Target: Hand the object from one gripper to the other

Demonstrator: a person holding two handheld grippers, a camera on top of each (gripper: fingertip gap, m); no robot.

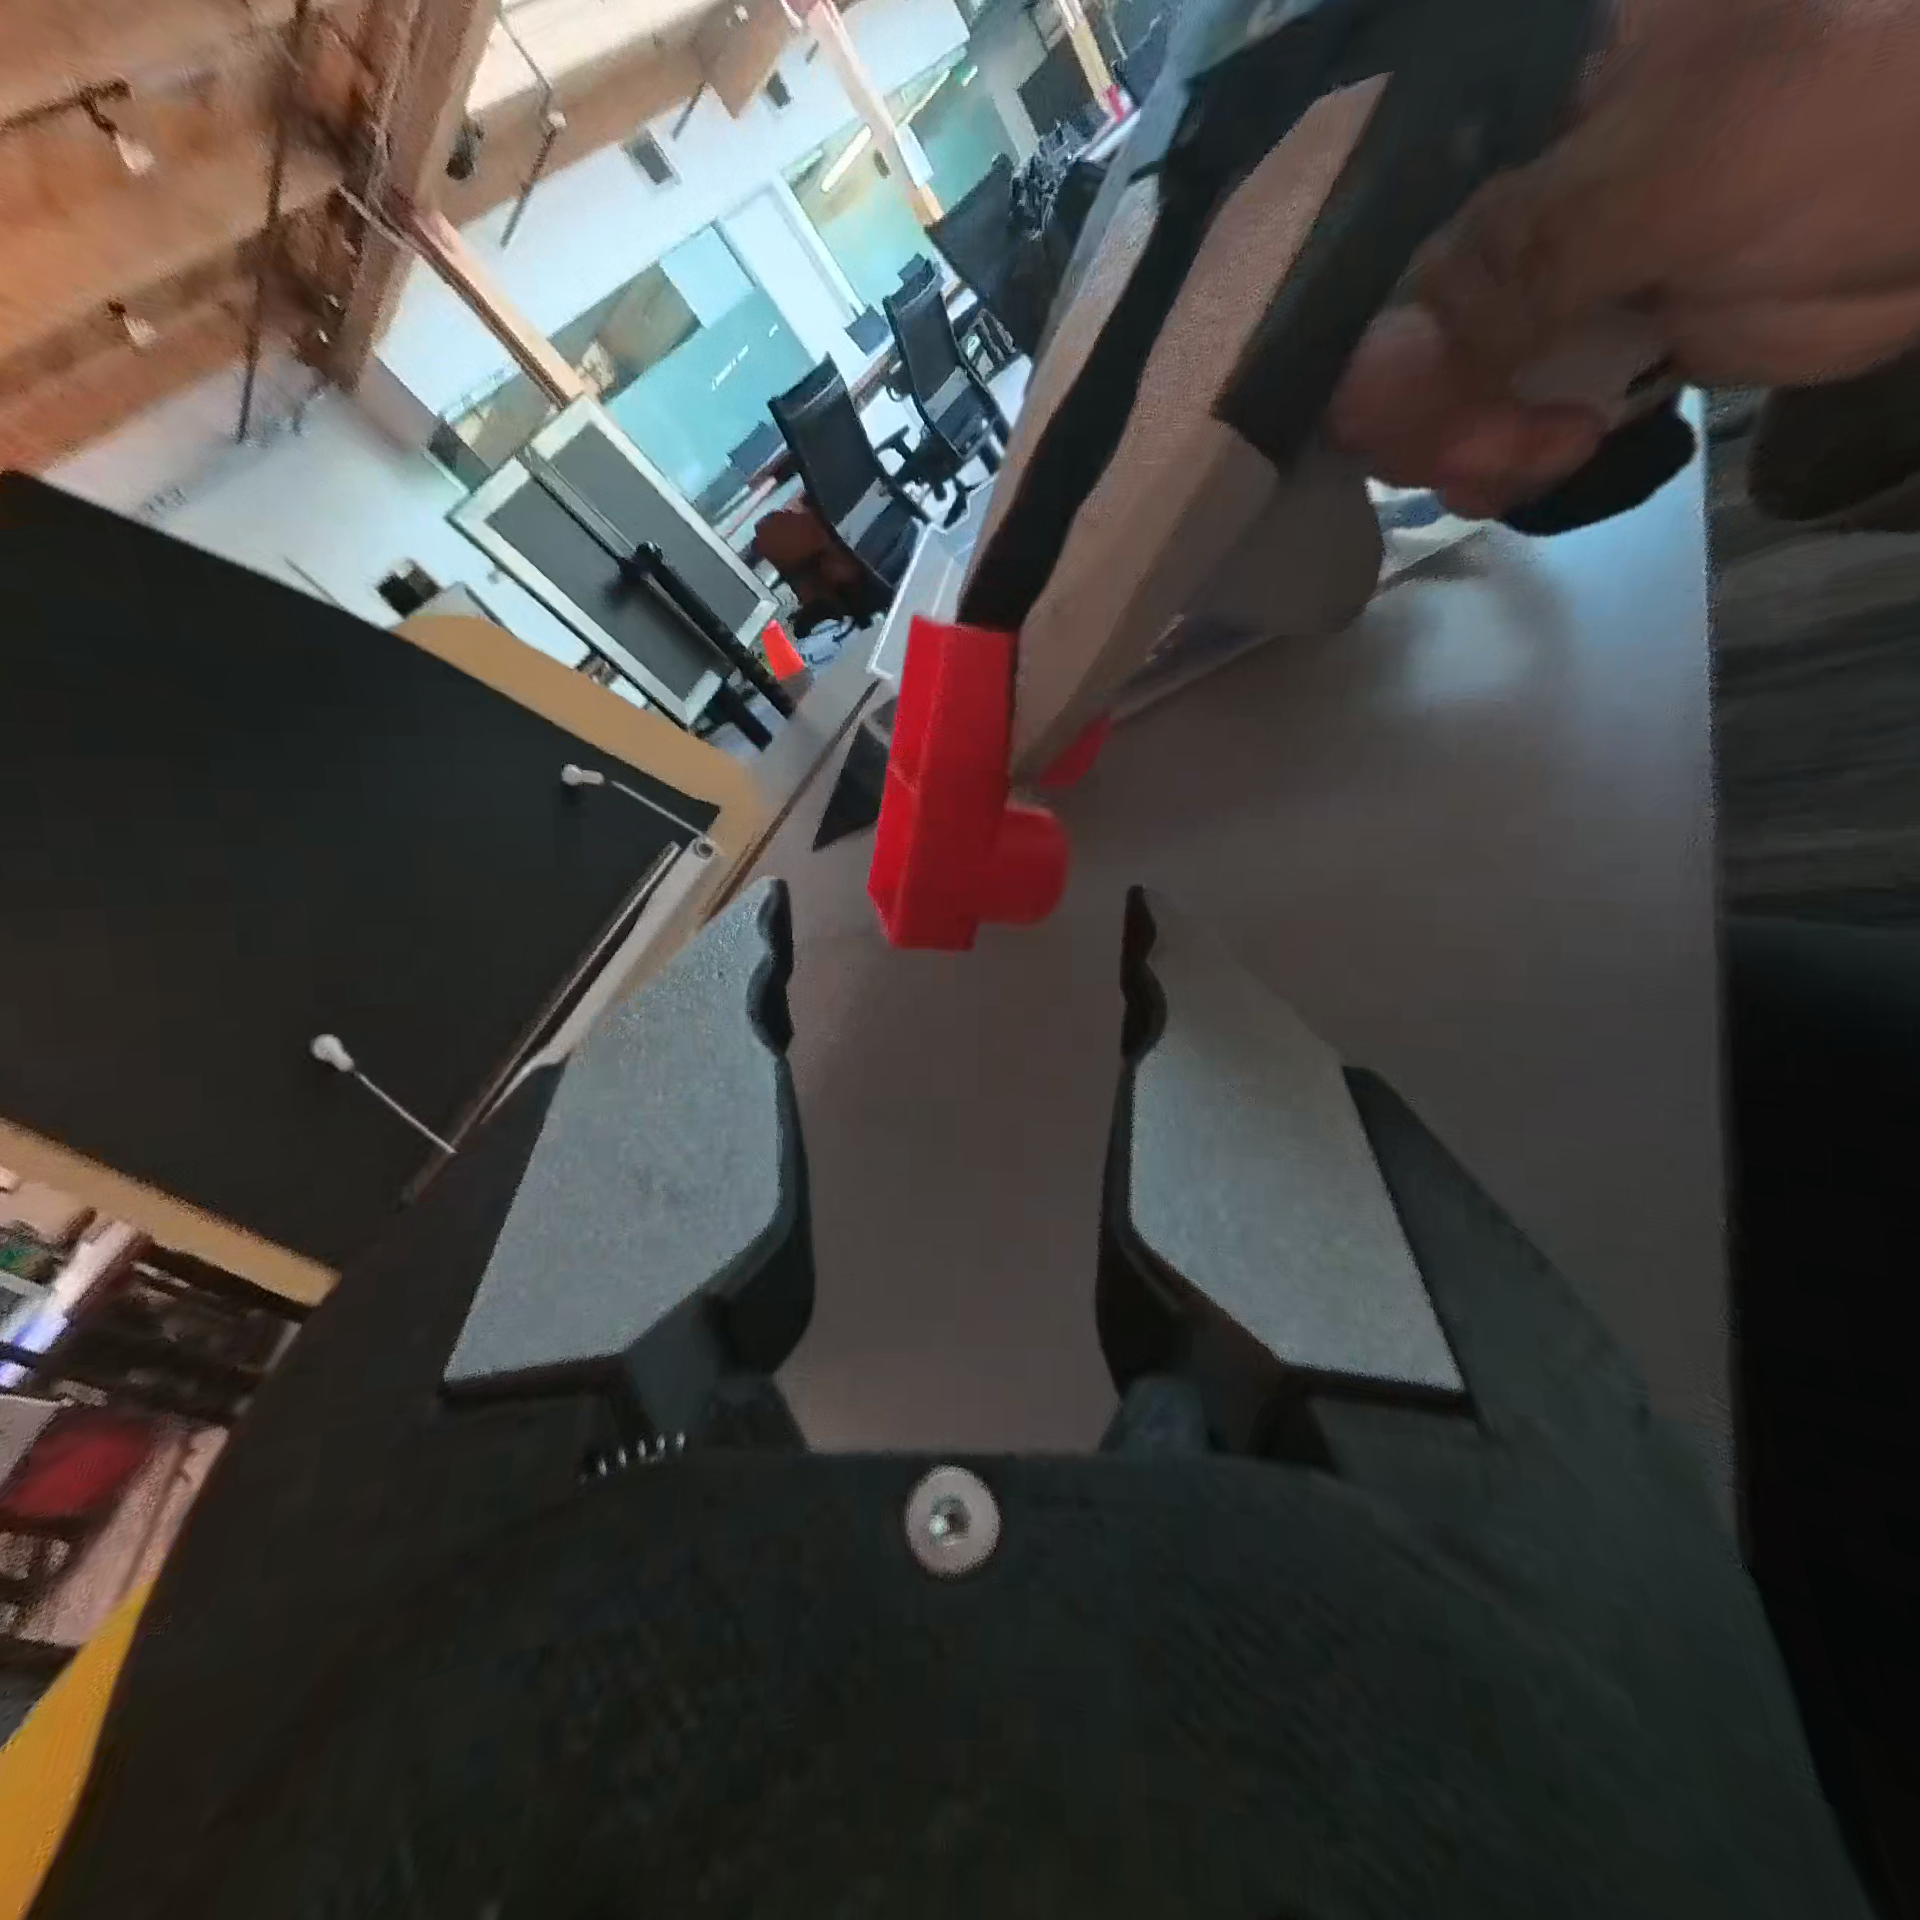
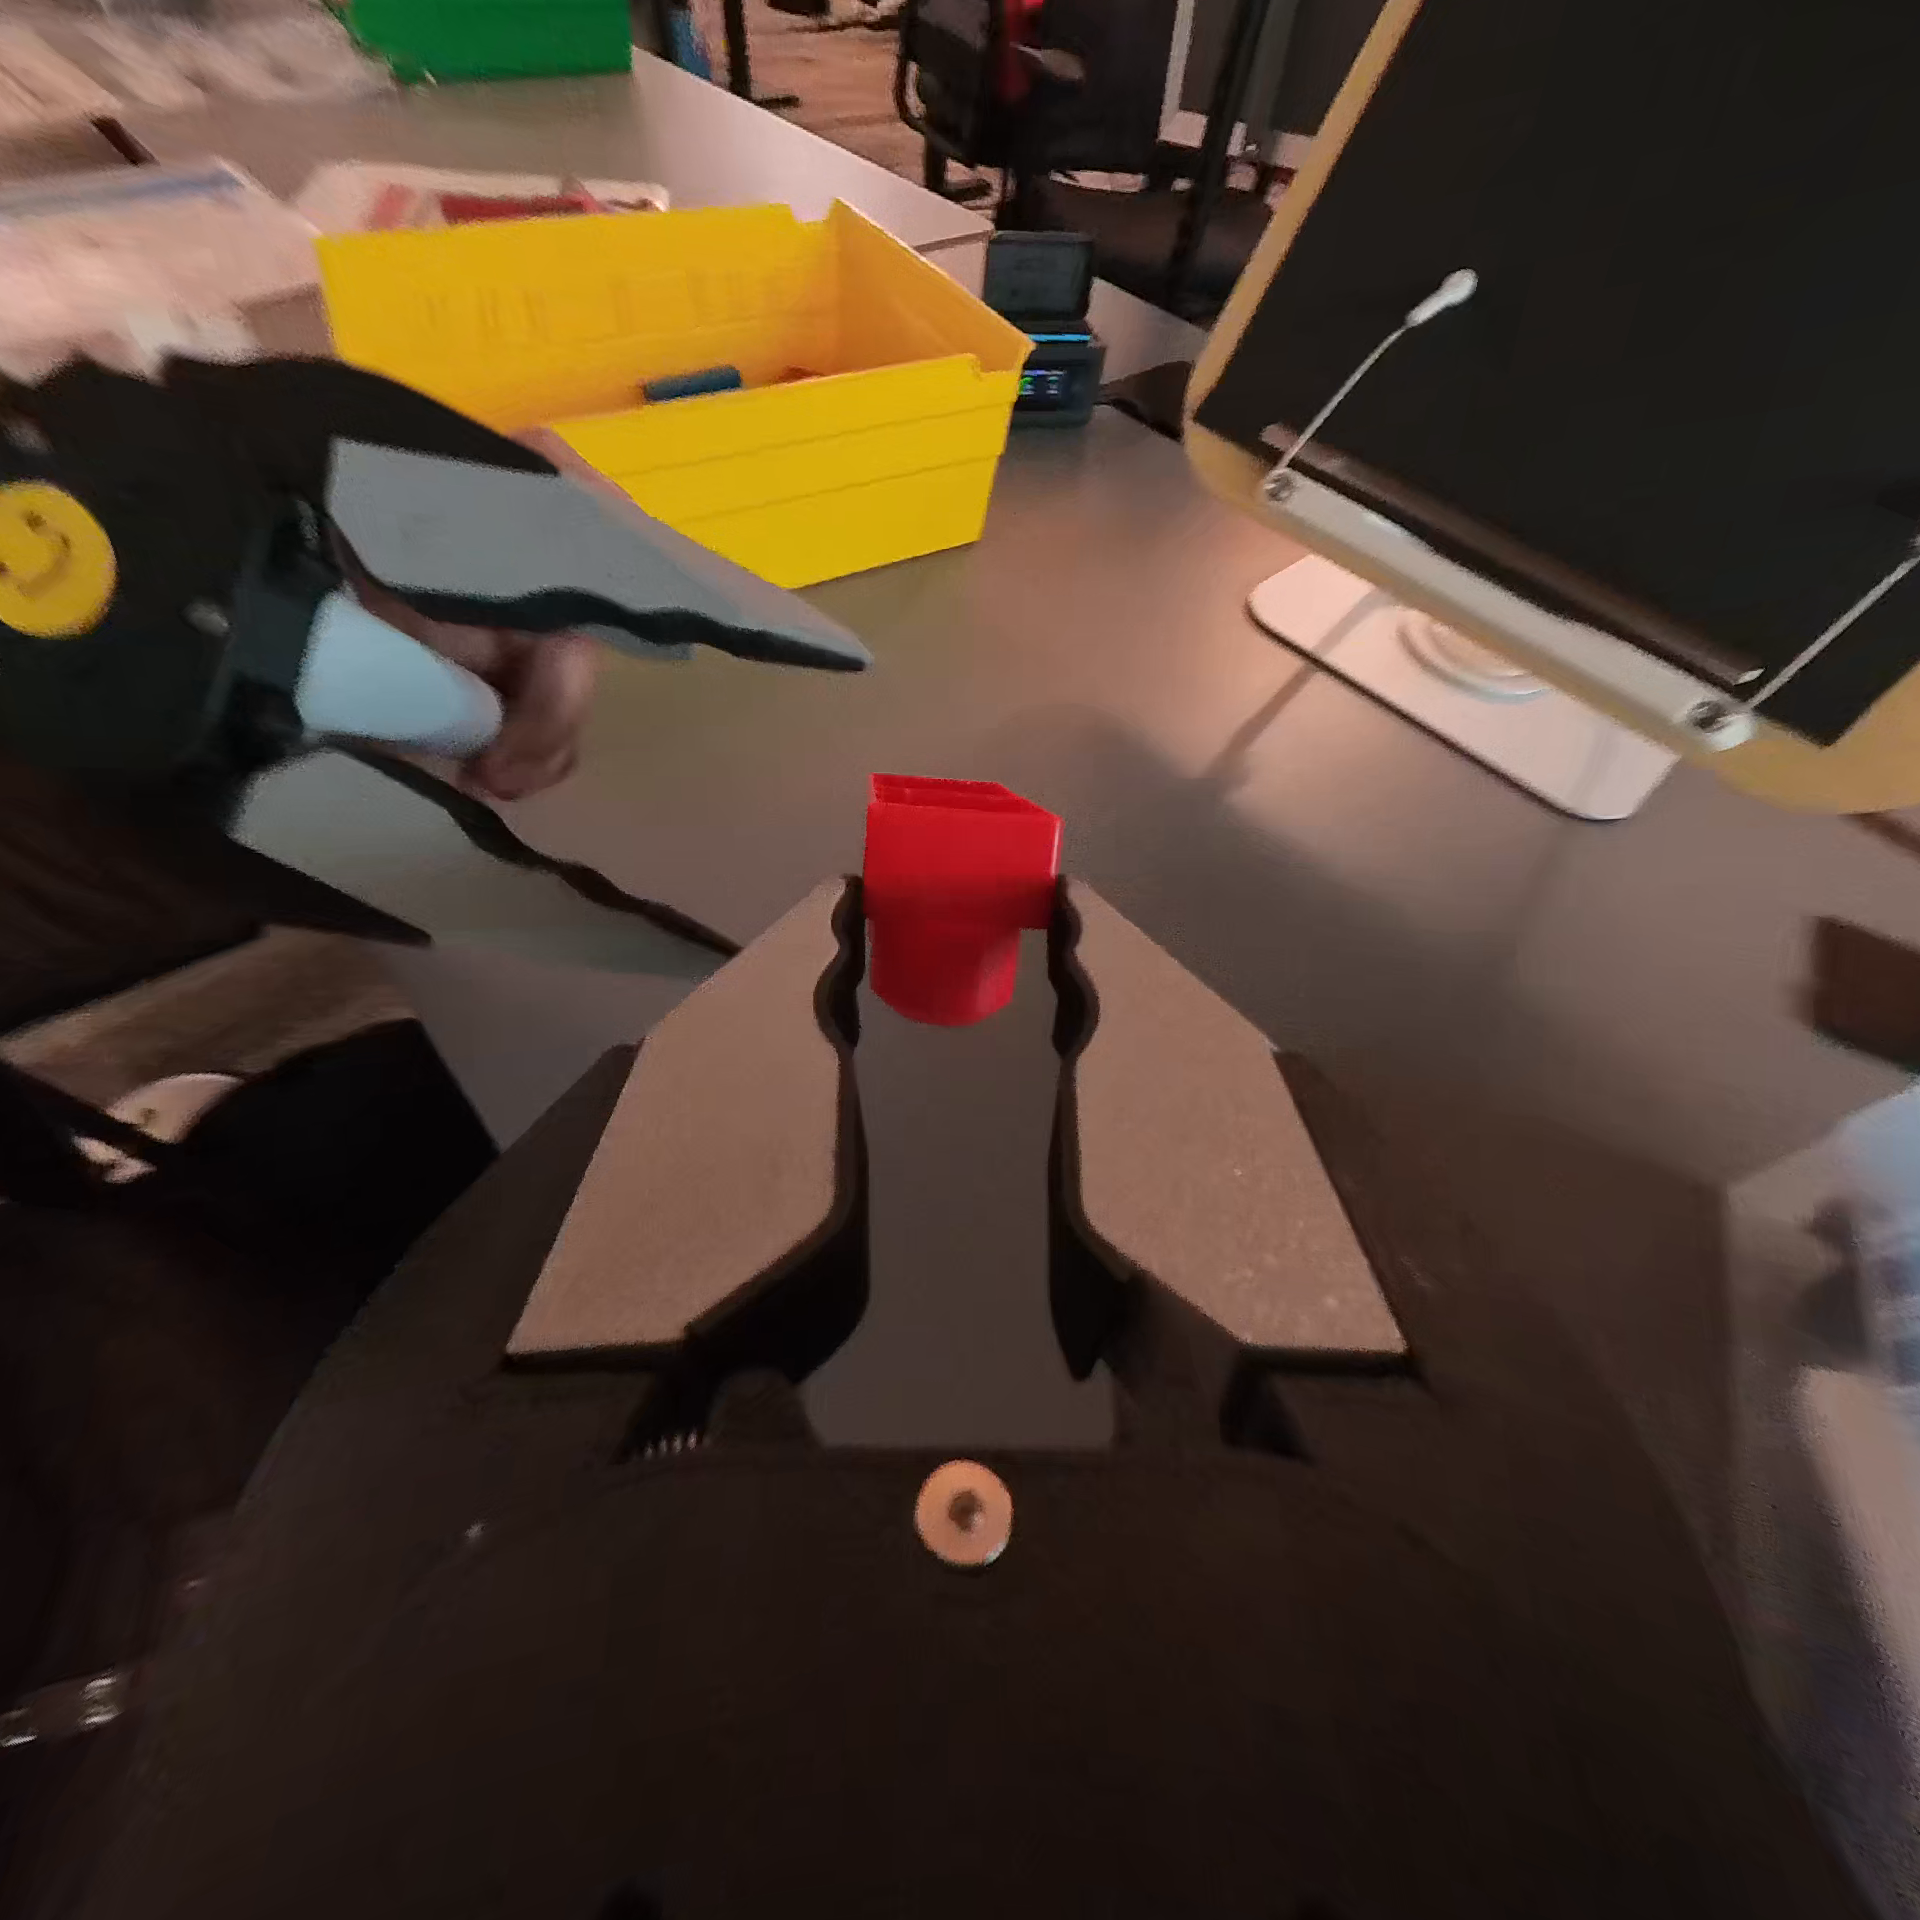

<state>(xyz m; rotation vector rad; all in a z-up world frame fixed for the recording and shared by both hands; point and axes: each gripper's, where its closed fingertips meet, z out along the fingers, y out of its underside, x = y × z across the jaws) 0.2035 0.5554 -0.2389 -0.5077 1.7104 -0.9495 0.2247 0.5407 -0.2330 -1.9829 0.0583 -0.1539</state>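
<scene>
Right wrist view: the right gripper (image 2: 956, 914) points forward over a grey table (image 2: 1299, 935).
Right gripper state: its two fingertips are clamped on the red object (image 2: 951, 894), one on each side of the block part.
Red object, form: a squarish hollow block with a round stub beneath it; the stub hangs between the fingers toward the camera.
Red object, position: held above the table, not touching it; in the left wrist view the red object (image 1: 956, 821) sits at the tip of the right gripper (image 1: 1029, 717), which enters from the upper right.
Left gripper, right wrist view: the left gripper (image 2: 769, 800) enters from the left edge, blurred, its tips near the red object but clear of it.
Left gripper state: the left gripper (image 1: 956, 914) has its fingers spread apart with nothing between them; the red object lies just ahead of the tips, toward the left finger.
Hand: a person's hand (image 1: 1621, 270) grips the right gripper's handle at the upper right of the left wrist view.
Yellow bin: an open yellow bin (image 2: 790, 488) stands on the table behind the left gripper; a small dark item lies in it.
Monitor: a dark monitor (image 2: 1621, 343) on a pale stand rises at the right side of the table.
</scene>
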